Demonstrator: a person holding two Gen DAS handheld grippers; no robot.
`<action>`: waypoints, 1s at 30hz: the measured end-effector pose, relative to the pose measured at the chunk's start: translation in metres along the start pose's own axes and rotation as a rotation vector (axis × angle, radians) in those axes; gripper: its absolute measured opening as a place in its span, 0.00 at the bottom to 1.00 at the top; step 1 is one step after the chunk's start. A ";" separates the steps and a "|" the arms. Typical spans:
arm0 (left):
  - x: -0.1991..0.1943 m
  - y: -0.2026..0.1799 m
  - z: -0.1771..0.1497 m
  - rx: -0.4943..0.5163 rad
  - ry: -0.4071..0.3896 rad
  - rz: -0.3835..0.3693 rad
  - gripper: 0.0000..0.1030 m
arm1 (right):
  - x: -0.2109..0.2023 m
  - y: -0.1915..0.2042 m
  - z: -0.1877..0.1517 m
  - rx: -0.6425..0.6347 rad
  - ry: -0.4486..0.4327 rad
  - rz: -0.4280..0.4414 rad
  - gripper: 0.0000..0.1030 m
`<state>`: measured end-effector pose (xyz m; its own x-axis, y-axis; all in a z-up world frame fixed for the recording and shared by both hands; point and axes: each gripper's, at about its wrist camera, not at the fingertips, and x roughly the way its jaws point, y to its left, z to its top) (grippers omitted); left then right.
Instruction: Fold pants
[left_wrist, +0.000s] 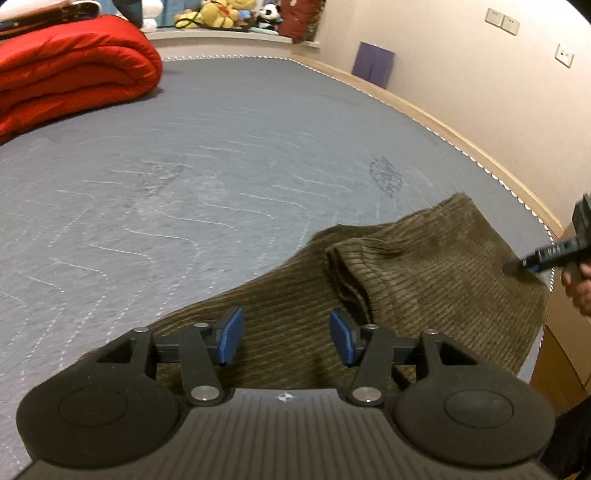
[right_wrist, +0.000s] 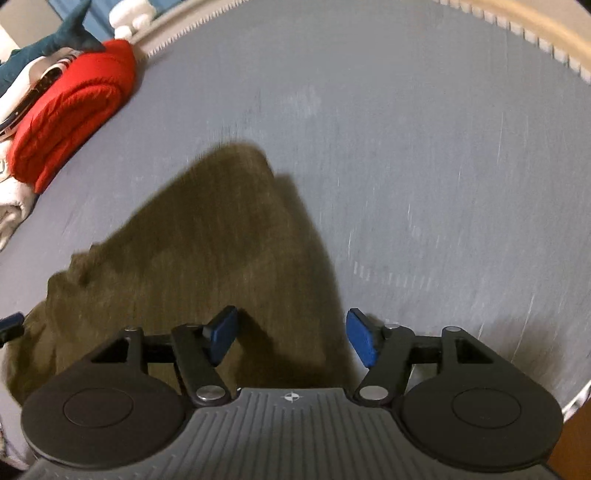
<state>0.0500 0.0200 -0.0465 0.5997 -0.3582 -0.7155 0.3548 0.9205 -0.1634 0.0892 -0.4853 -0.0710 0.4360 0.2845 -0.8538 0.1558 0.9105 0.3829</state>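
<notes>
The pants (left_wrist: 388, 291), of olive-brown ribbed cloth, are seen lying on the grey bed cover (left_wrist: 221, 166), at the lower right of the left wrist view and at the lower left and centre of the right wrist view. A layer is already doubled over, with a rolled edge at centre right of the left view.

The left gripper (left_wrist: 287, 338) is held spread above the cloth, and nothing is pinched between its blue pads. The right gripper (right_wrist: 291, 338) is likewise spread, its pads poised over the right-hand edge of the cloth where it meets the cover; no cloth is gripped.

The step in hand is judged to be a release after one fold, or a re-grip for the next. To do it well, both layers should be taken together at an edge or corner, each gripper closing on cloth at a matching point, so that the next fold is carried over squarely. The loose ridge should be flattened first, or it may be trapped inside the fold.

Much is hard to make out. The right wrist view is smeared by motion, so the ribbing and the cloth's true outline are lost there. The near part of the pants is hidden under both gripper bodies. Waistband and leg ends cannot be told apart. At the right edge of the left view the other gripper and a hand (left_wrist: 580, 288) are cut off.
</notes>
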 end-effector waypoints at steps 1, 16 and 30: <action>-0.002 0.000 0.001 0.000 -0.006 0.007 0.61 | 0.003 0.000 -0.004 0.006 0.010 0.021 0.65; -0.078 0.072 -0.001 -0.228 -0.173 0.208 0.61 | -0.077 0.258 -0.037 -0.600 -0.240 0.017 0.18; -0.112 0.154 -0.012 -0.469 -0.147 0.183 0.63 | -0.069 0.407 -0.077 -0.708 -0.162 0.601 0.51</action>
<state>0.0284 0.2038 0.0004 0.7279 -0.1720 -0.6638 -0.1046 0.9288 -0.3554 0.0546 -0.1114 0.1168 0.3943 0.7691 -0.5030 -0.6871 0.6102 0.3944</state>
